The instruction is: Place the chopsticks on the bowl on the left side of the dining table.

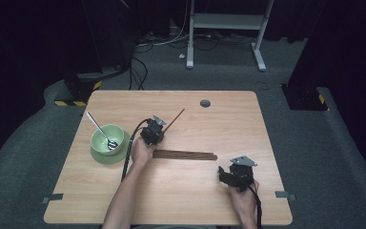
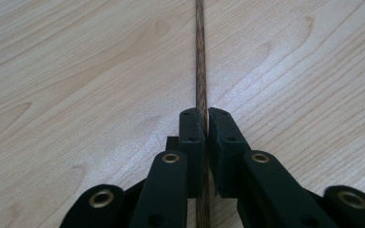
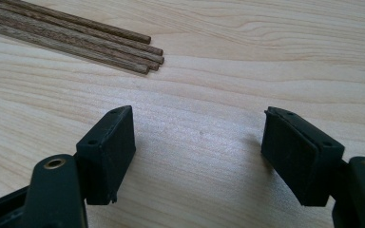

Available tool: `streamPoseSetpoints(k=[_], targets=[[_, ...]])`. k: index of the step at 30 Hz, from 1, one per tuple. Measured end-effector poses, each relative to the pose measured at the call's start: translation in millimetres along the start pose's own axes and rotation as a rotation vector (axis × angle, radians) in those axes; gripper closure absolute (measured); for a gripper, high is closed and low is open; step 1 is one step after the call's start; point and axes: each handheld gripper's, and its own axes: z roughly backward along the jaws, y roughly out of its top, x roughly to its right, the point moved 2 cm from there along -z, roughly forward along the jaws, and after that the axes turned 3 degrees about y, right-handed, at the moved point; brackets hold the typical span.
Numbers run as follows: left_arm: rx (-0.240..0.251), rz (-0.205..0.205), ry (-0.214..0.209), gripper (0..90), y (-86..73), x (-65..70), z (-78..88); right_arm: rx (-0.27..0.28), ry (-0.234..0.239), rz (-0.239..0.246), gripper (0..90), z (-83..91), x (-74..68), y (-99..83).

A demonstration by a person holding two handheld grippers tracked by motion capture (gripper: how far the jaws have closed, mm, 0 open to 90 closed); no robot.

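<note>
Evidently mid-pick: left gripper (image 2: 204, 128) clamped tight on one chopstick (image 1: 175, 119), angled up just behind the bundle of chopsticks (image 1: 186, 155). Probably bound for the green bowl (image 1: 104, 137) left of the bundle, across bare table (image 1: 209, 191). Right gripper (image 3: 197, 156) gaping wide, holding nothing, near the bundle's right tips.
</note>
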Motion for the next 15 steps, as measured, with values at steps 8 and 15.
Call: streamPoseSetpoints(k=[8, 15], targets=[[0.009, 0.008, 0.005, 84.3, 0.4, 0.3, -1.0, 0.0, 0.0, 0.0, 26.2, 0.0, 0.0, 0.0], [0.016, 0.029, -0.004, 84.3, 0.7, -0.3, -0.9, 0.0, 0.0, 0.0, 26.2, 0.0, 0.0, 0.0]])
